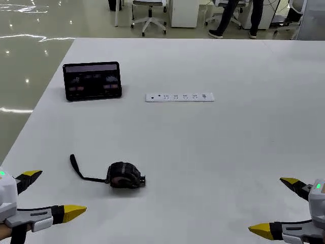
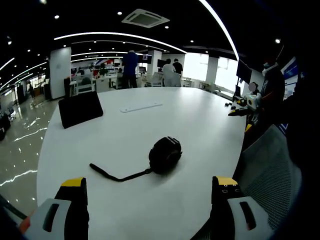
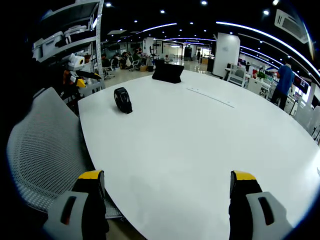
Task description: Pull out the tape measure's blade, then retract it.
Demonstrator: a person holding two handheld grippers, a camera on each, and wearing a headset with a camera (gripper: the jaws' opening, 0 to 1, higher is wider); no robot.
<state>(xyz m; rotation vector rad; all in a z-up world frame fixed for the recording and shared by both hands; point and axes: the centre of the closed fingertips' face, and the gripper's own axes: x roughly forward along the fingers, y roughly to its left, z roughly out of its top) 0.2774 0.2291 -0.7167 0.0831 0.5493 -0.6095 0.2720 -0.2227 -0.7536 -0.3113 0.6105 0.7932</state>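
Note:
A black tape measure (image 1: pixel 125 175) with a black wrist strap (image 1: pixel 78 170) lies on the white table (image 1: pixel 203 142), blade fully inside. My left gripper (image 1: pixel 53 192) hovers open at the table's near left edge, a little left of and nearer than the tape. In the left gripper view the tape measure (image 2: pixel 165 155) sits ahead, between the open yellow-tipped jaws of that gripper (image 2: pixel 150 185). My right gripper (image 1: pixel 279 206) stands open at the near right, well apart from the tape. From the right gripper (image 3: pixel 167 177) the tape measure (image 3: pixel 122 100) lies far off to the left.
A dark tablet (image 1: pixel 92 81) stands propped at the back left. A white power strip (image 1: pixel 180 97) lies at the table's middle back. A grey mesh chair (image 3: pixel 40 150) sits by the near edge. People and office chairs (image 1: pixel 149 15) are beyond the far edge.

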